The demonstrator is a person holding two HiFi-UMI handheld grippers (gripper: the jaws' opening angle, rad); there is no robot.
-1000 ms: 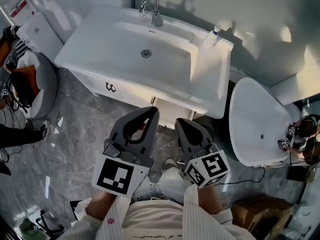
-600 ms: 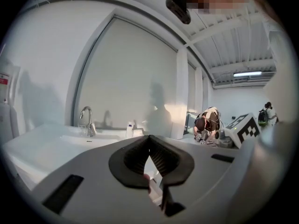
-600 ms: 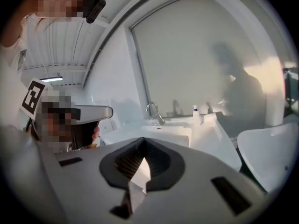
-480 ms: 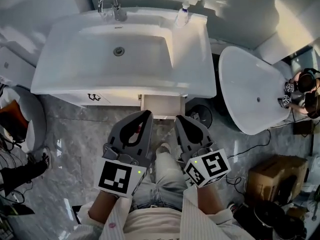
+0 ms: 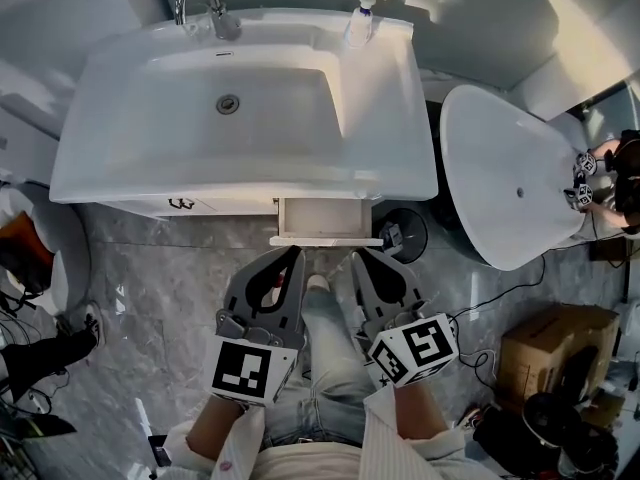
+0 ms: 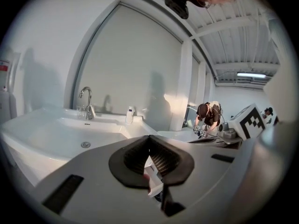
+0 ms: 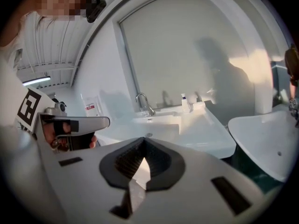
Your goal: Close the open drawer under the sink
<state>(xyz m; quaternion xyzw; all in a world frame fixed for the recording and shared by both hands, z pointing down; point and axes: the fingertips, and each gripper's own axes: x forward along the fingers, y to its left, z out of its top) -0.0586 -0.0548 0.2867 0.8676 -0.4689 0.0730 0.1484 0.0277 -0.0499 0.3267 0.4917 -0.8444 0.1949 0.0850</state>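
Both grippers sit lower in the head view than half a second ago. The left gripper (image 5: 293,254) and right gripper (image 5: 361,257) have jaws pressed together on nothing, tips just short of the open drawer (image 5: 326,222) jutting from under the sink (image 5: 150,118).

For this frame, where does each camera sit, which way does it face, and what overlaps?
Head view: on the person's head, looking steeply down at sink, open drawer, left gripper, right gripper and the person's legs.
Left gripper view: on the left gripper, looking along its shut jaws towards the faucet; the right gripper shows at right.
Right gripper view: on the right gripper, facing the sink; the left gripper shows at left.
Both gripper views share faucet and bottle.
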